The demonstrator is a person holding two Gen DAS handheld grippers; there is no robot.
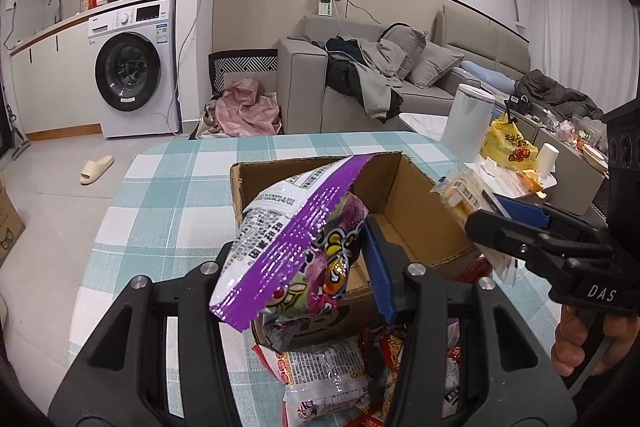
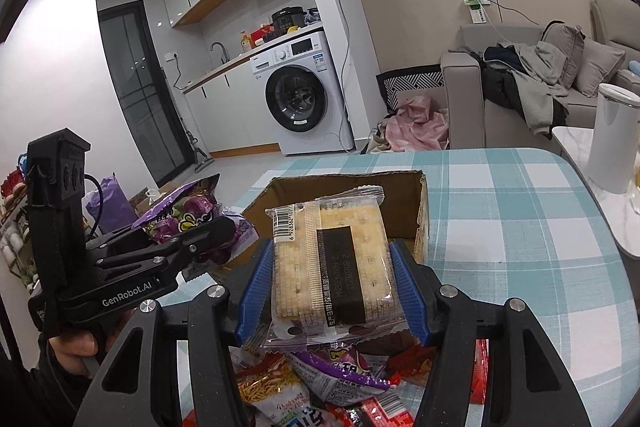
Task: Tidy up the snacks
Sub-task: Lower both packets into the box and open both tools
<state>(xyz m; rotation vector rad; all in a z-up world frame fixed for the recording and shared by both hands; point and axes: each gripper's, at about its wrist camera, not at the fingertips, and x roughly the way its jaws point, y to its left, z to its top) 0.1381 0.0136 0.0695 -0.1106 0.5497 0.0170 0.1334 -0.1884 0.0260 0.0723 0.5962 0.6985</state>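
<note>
An open cardboard box (image 1: 416,199) (image 2: 420,203) stands on the checked table. My left gripper (image 1: 308,267) is shut on a purple snack bag (image 1: 296,243) and holds it above the box's near edge; the bag also shows in the right wrist view (image 2: 188,215). My right gripper (image 2: 332,291) is shut on a clear pack of crackers (image 2: 332,259) held in front of the box; in the left wrist view the cracker pack (image 1: 464,199) sits at the box's right side. A pile of loose snack packs (image 2: 320,383) (image 1: 328,379) lies below both grippers.
The table has a teal checked cloth (image 1: 168,203) (image 2: 520,227). A white canister (image 1: 468,123) (image 2: 612,139) stands on a side table at the right, with a yellow bag (image 1: 508,143) and a paper cup (image 1: 546,159). A sofa and washing machine stand beyond.
</note>
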